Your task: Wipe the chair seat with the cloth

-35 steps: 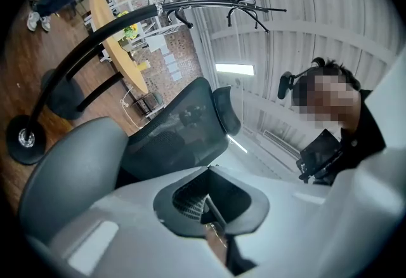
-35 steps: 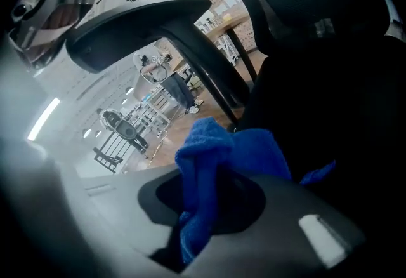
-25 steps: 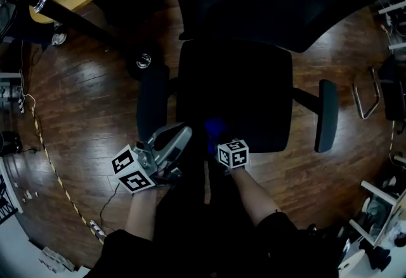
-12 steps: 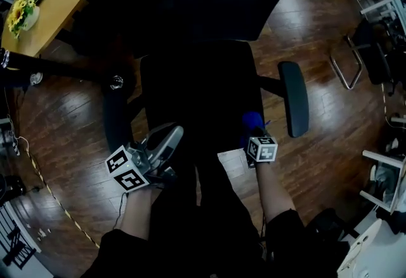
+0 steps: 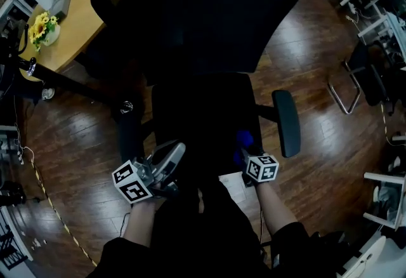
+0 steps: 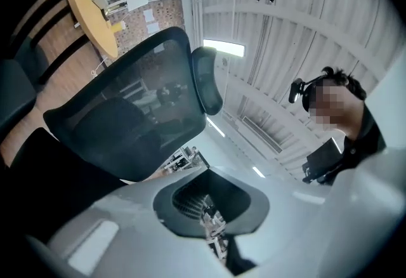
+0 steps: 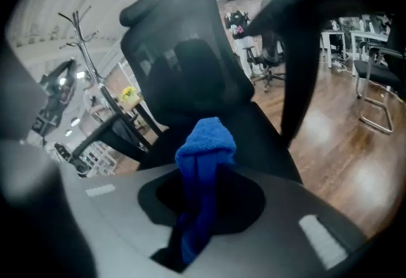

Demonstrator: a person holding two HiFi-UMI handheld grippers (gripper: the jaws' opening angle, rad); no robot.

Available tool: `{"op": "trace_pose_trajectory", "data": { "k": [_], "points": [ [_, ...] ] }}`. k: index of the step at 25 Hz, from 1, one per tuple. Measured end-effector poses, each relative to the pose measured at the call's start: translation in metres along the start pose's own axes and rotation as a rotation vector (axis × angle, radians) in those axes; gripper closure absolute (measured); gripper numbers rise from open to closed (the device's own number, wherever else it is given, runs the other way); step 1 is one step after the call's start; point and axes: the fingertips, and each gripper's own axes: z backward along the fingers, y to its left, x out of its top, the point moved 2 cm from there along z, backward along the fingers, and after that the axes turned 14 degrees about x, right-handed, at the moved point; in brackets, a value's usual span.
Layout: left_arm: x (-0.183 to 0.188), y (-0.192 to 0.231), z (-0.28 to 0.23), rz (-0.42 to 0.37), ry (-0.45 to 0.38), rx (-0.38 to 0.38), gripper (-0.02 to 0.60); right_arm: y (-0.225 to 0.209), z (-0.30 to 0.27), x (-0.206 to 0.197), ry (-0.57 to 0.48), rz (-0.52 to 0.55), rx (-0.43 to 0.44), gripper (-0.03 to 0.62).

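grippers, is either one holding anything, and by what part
The right gripper is shut on the blue cloth, pinched along its bunched length, folded end poking past the jaws. The left gripper is shut and holds nothing.

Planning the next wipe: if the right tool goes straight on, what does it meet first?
Probably the black chair seat, just beyond the gripped blue terry cloth, though depth is unclear.

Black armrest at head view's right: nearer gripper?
Right. The right gripper, shut on the blue cloth, is just beside the black armrest; left gripper is across the black seat.
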Motion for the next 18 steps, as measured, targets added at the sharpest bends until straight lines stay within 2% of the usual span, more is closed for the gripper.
{"op": "trace_pose_trajectory", "data": {
  "k": [5, 8, 10, 14, 18],
  "points": [
    [0.025, -0.068, 0.008, -0.059, -0.03, -0.091, 0.589, 0.124, 0.045, 0.115, -0.305, 0.046, 0.287, 0.533],
    [0.041, -0.113, 0.016, -0.112, -0.046, -0.141, 0.589, 0.198, 0.091, 0.176, -0.441, 0.093, 0.461, 0.533],
    [0.044, -0.142, 0.019, -0.159, -0.048, -0.179, 0.589, 0.233, 0.124, 0.204, -0.517, 0.141, 0.547, 0.533],
    [0.052, -0.175, 0.03, -0.209, -0.082, -0.217, 0.589, 0.277, 0.175, 0.238, -0.627, 0.188, 0.649, 0.533],
    [0.052, -0.194, 0.025, -0.209, -0.141, -0.212, 0.589, 0.283, 0.201, 0.248, -0.665, 0.187, 0.669, 0.533]
  ]
}}
